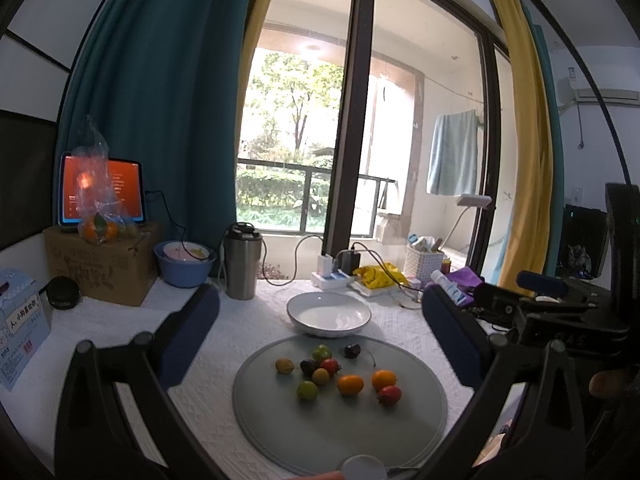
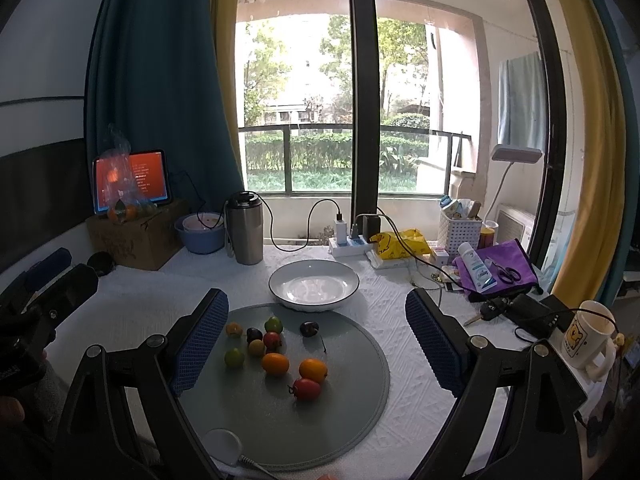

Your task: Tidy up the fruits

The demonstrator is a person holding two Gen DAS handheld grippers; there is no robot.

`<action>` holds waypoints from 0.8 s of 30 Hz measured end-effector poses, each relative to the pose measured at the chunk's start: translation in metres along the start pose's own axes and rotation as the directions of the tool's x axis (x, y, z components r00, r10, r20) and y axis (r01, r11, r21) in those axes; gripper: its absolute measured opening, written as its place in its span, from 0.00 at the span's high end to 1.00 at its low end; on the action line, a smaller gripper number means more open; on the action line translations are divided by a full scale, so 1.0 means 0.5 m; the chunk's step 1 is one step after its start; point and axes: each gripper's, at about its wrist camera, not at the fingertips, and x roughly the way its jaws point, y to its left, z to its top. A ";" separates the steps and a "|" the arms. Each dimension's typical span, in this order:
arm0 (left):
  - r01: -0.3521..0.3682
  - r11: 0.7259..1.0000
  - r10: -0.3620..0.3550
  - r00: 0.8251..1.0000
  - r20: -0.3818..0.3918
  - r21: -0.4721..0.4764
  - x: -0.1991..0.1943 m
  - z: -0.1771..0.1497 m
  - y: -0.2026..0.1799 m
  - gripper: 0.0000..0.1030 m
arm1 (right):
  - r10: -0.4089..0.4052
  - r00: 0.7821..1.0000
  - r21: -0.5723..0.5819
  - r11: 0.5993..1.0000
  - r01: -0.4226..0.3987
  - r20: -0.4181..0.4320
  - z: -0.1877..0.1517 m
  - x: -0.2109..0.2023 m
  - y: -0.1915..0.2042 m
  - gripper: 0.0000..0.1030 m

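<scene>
In the left wrist view, the left tool [image 1: 320, 320] is seen spread wide above the tabletop [image 1: 120, 324], with nothing held between its blue pads. Below it a round grey mat [image 1: 340, 432] carries the fruits, all loose and apart from the tool: a green one [image 1: 321, 352], a dark cherry [image 1: 352, 350], a yellow one [image 1: 284, 365], a dark plum-coloured one [image 1: 308, 366], a red tomato [image 1: 330, 365], and two orange kumquats [image 1: 350, 384]. Just behind the mat a white bowl [image 1: 329, 314] stands empty.

In the right wrist view, the right tool [image 2: 318, 332] is likewise held wide apart and empty, hovering over the same mat [image 2: 352, 412]. The bowl [image 2: 313, 285] is again shown with nothing inside, and a red tomato [image 2: 306, 389] lies nearest the camera. A steel tumbler [image 2: 247, 228] and a mug [image 2: 586, 332] stand well clear.

The task is judged barely begun: no fruit has been placed in the bowl, and every piece is left to be picked up and sorted.
</scene>
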 end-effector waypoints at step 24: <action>-0.012 1.000 0.014 0.921 -0.390 0.007 0.226 -0.152 0.009 0.02 | 0.067 0.951 0.085 0.996 -0.043 -0.303 -0.129 0.223 -0.062 0.11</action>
